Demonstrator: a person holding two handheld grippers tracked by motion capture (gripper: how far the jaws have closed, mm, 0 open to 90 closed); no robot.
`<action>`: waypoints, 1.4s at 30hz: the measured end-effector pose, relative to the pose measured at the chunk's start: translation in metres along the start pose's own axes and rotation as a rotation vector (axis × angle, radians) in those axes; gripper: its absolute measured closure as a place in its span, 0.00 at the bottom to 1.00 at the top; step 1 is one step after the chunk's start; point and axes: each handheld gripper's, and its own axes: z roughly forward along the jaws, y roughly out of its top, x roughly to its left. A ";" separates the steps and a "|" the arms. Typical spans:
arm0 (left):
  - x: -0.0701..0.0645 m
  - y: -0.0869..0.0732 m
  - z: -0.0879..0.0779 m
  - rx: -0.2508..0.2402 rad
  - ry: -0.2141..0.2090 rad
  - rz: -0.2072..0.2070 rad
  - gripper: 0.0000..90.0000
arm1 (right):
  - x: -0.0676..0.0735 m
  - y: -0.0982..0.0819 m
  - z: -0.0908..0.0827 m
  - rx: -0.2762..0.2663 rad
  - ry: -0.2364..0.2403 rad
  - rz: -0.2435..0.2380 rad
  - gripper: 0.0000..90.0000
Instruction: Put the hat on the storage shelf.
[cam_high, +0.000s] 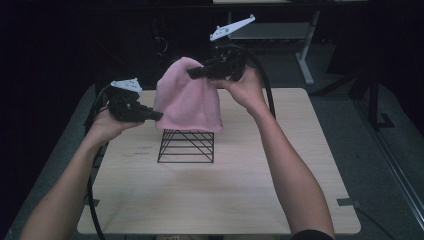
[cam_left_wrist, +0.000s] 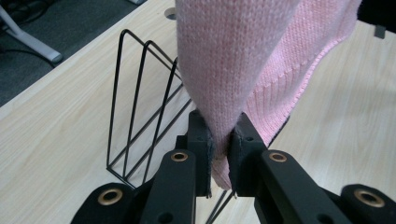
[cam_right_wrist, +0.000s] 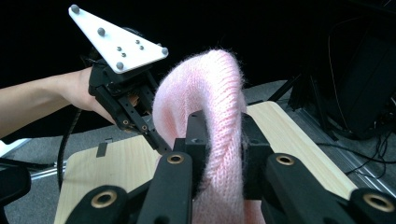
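Note:
A pink knitted hat (cam_high: 187, 97) hangs in the air above a black wire rack (cam_high: 186, 146) that stands on the table. My left gripper (cam_high: 156, 115) is shut on the hat's lower left edge; in the left gripper view the knit (cam_left_wrist: 233, 70) is pinched between the jaws of the left gripper (cam_left_wrist: 221, 140), with the rack (cam_left_wrist: 140, 107) behind. My right gripper (cam_high: 195, 72) is shut on the hat's top right. In the right gripper view a fold of the hat (cam_right_wrist: 210, 102) is clamped in the right gripper (cam_right_wrist: 219, 140), and the left gripper (cam_right_wrist: 164, 148) shows beyond it.
The light wooden table (cam_high: 220, 200) has bare room in front of and to both sides of the rack. Beyond the far edge are a dark floor and a white table leg (cam_high: 305, 60). Cables trail from both grippers.

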 end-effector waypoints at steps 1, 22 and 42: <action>0.000 0.000 0.001 0.007 0.001 0.008 0.89 | 0.000 -0.002 0.000 -0.003 0.004 0.005 0.86; -0.002 -0.017 0.002 0.062 0.015 -0.002 0.89 | 0.013 -0.010 0.013 0.024 0.059 -0.013 0.85; -0.003 -0.033 0.007 0.133 0.041 0.014 0.91 | 0.016 -0.024 0.032 0.064 0.099 -0.006 0.84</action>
